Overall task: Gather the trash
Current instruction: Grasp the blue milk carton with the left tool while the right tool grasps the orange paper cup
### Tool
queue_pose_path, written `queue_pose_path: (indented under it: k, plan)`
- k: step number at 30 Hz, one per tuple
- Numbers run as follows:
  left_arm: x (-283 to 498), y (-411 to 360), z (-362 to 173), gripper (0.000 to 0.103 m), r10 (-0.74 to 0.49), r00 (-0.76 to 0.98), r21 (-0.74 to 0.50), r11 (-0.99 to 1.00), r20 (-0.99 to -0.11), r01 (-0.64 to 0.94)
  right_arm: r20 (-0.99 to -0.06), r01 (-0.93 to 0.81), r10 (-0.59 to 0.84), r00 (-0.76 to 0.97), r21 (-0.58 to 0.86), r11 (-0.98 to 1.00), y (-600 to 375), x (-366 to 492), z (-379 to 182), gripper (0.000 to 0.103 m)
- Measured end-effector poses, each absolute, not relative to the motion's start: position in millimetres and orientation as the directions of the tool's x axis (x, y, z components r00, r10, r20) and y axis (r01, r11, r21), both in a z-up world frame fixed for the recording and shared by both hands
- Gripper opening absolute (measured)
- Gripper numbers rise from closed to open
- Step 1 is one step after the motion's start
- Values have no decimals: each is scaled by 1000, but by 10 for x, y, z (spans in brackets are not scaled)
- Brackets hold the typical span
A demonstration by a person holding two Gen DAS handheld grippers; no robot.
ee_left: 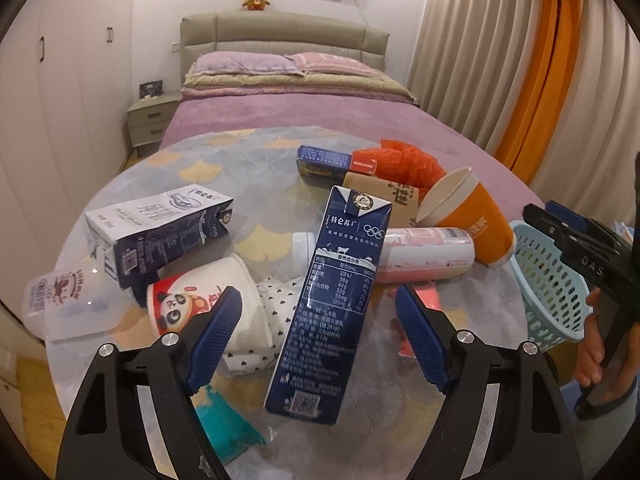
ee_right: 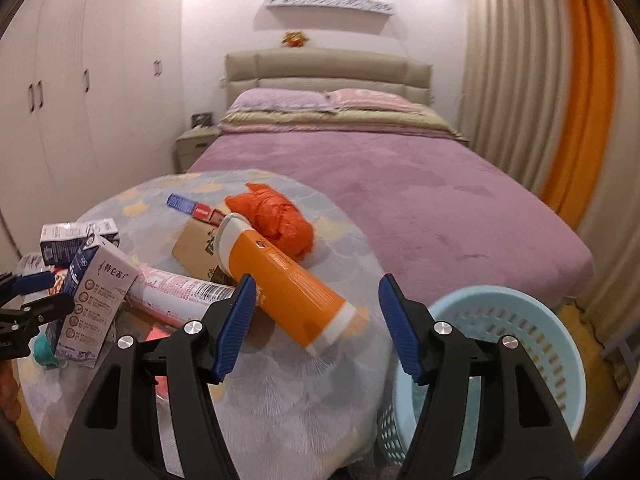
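Observation:
A tall dark blue milk carton [ee_left: 332,300] stands on the round table [ee_left: 248,148] between the fingers of my left gripper [ee_left: 318,292]. Its jaws stand open, with gaps on both sides of the carton. In the right wrist view an orange paper cup [ee_right: 288,280] lies on its side, its base end just ahead of my right gripper [ee_right: 318,280], which is open and holds nothing. A light blue perforated basket [ee_right: 520,320] sits low beside the table's right edge, also seen as the basket [ee_left: 548,280] in the left wrist view.
Around the carton lie a white and blue carton [ee_left: 160,232], a panda cup [ee_left: 192,304], a pink can [ee_left: 424,256], a brown cup [ee_left: 384,196], an orange plastic bag [ee_left: 404,160] and a clear cup [ee_left: 68,300]. A purple bed [ee_right: 400,200] stands behind the table.

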State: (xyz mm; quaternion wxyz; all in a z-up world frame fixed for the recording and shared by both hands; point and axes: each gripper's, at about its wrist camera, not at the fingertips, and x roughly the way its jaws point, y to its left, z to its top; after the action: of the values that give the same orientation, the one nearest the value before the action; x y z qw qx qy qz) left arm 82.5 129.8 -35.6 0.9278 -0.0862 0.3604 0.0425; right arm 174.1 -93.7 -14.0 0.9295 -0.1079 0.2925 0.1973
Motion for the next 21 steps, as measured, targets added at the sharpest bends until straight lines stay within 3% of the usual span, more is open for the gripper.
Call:
queue_pose_path:
  k: [13,18,21]
  plan:
    - [1084,1226,-563,55,-29,676,-145,983,-736,-115,-722,-559,373,582,-22,829,-731,2340,-475,60]
    - [1111,1210,-587,51,-30,673,-141,984,-739,-112,-739,-577,389,549,1,817,-717,2443,-529,59]
    - [1129,1206,-595,42,-32,668,-141,984,-743,-110,-740,-591,392,547,-10,806,-709,2414,-547,56]
